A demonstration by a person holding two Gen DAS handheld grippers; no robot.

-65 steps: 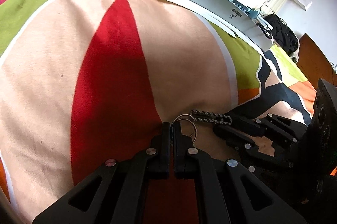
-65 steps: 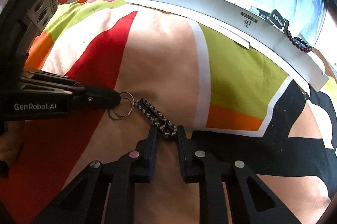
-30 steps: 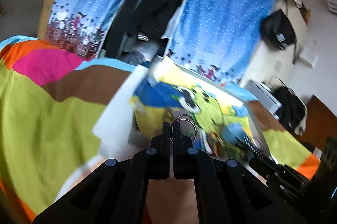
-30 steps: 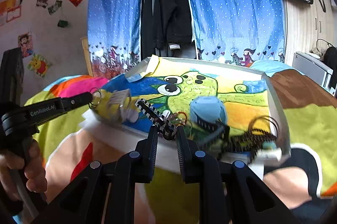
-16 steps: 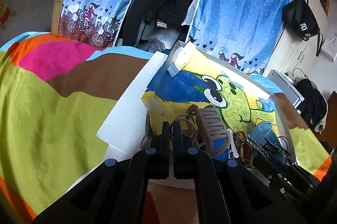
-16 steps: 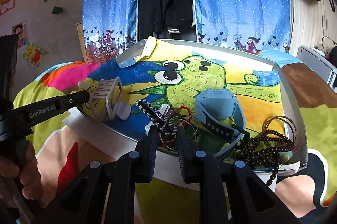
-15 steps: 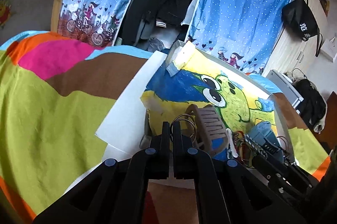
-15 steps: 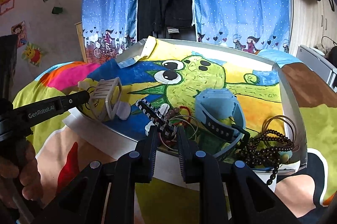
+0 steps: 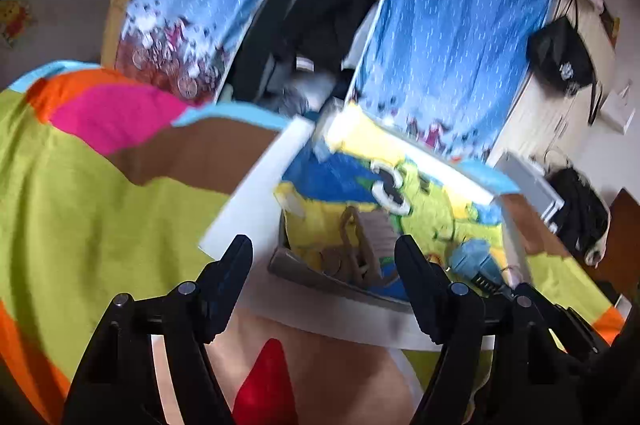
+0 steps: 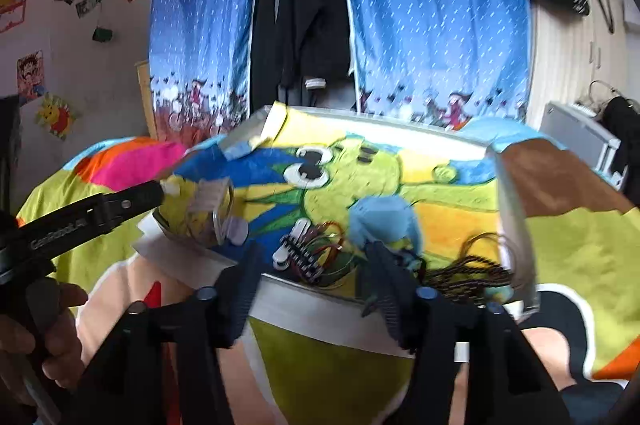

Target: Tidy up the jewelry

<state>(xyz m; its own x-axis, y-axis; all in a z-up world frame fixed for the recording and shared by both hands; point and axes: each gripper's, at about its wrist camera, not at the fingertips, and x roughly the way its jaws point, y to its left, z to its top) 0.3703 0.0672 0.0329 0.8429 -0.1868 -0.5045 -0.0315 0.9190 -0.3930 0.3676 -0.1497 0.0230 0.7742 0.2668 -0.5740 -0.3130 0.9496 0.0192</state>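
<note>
Jaws of both grippers (image 9: 323,253) (image 10: 310,267) gape empty above the jewelry tray (image 10: 514,221).

Tray (image 10: 512,225) lined with a yellow, green and blue cartoon; black-and-white checked strap (image 10: 304,257); blue white-dotted curtains (image 10: 436,17); multicoloured bedspread (image 9: 80,209)

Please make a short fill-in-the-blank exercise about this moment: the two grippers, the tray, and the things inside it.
1. Both the left gripper and the right gripper are ____.
2. The checkered strap lies inside the ____.
3. The cartoon on the tray lining is mostly ____.
4. The dark bead bracelets lie in the tray's near-____ corner in the right wrist view.

Missing words: open; tray; green; right
</note>
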